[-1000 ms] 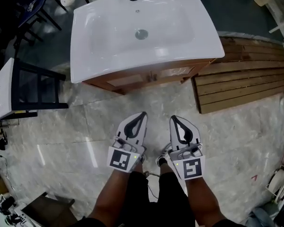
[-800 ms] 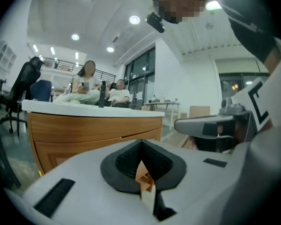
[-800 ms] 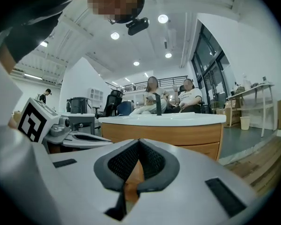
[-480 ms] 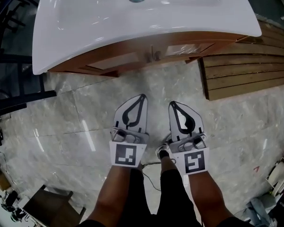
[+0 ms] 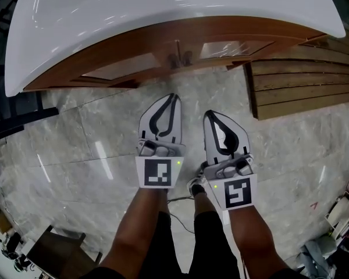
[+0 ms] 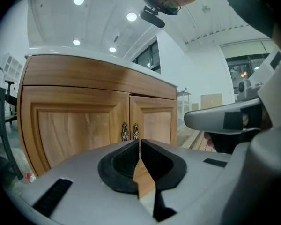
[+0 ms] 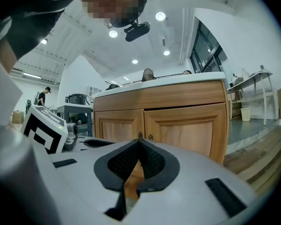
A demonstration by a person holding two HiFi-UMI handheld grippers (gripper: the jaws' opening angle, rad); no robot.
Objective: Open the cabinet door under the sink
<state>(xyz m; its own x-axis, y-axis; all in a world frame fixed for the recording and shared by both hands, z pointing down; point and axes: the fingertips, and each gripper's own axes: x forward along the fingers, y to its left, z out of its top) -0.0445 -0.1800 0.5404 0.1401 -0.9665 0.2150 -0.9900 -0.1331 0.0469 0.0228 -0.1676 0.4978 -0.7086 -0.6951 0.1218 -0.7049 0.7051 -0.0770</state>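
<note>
Now we hold both tools low in front of the cabinet point(image 5: 134, 48). Our left hand-held gripper point(image 5: 173, 98) has its jaws pressed tight together, and nothing is between them. Our right hand-held gripper point(image 5: 209, 115) is just the same: its tips meet and it holds nothing. The two sit side by side above the floor point(image 5: 75, 150), close to each other but not touching. Both point at the cabinet, and neither one touches it.

The cabinet is made of brown wood. It stands on the grey stone floor, right under a big white sink point(image 5: 163, 4) that sticks out over its front. It has two doors, a left door point(image 6: 75, 125) and a right door point(image 6: 154, 121). Both doors lie flat against the front, so the cabinet is closed. Two small dark handles point(image 6: 124, 131) sit side by side in the middle, where the doors meet. In the left gripper view they show just above the tips of the jaws. In the right gripper view they peek over the tips too.

Each tool has a cube point(image 5: 159, 173) with black and white squares on its back end, near our wrists. Some wooden boards point(image 5: 302, 80) lie on the floor by the cabinet's right side.
</note>
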